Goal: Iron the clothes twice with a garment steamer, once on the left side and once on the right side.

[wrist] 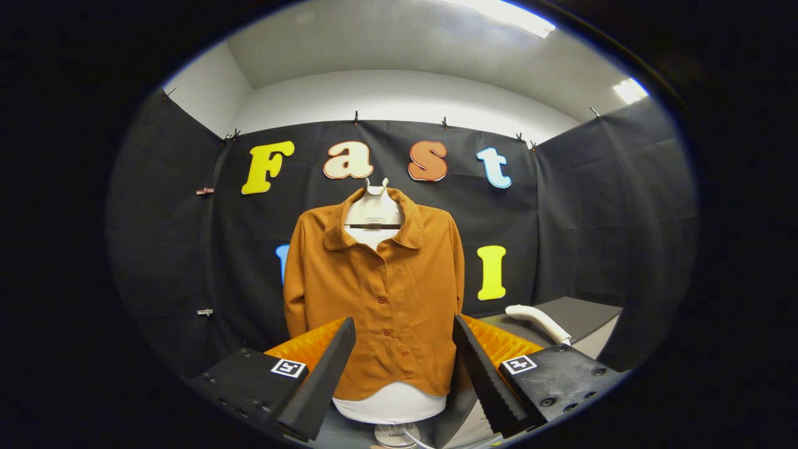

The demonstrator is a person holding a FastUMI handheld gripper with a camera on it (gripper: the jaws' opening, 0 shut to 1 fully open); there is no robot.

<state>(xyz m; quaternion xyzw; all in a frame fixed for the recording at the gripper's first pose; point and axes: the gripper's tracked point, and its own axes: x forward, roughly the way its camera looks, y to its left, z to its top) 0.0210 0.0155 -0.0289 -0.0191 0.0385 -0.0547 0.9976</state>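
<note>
Both fingers of the tongs (pixel 404 368) stood wide and empty facing the shirt (pixel 377 293), while the steamer (pixel 537 322) lay on the counter (pixel 586 315) rightward; a hasty grab might knock it off

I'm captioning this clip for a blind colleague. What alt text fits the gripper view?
An orange button-up shirt hangs on a white mannequin torso beyond the open, empty gripper. A white garment steamer lies on the grey table beside the shirt, ahead of one finger.
</note>
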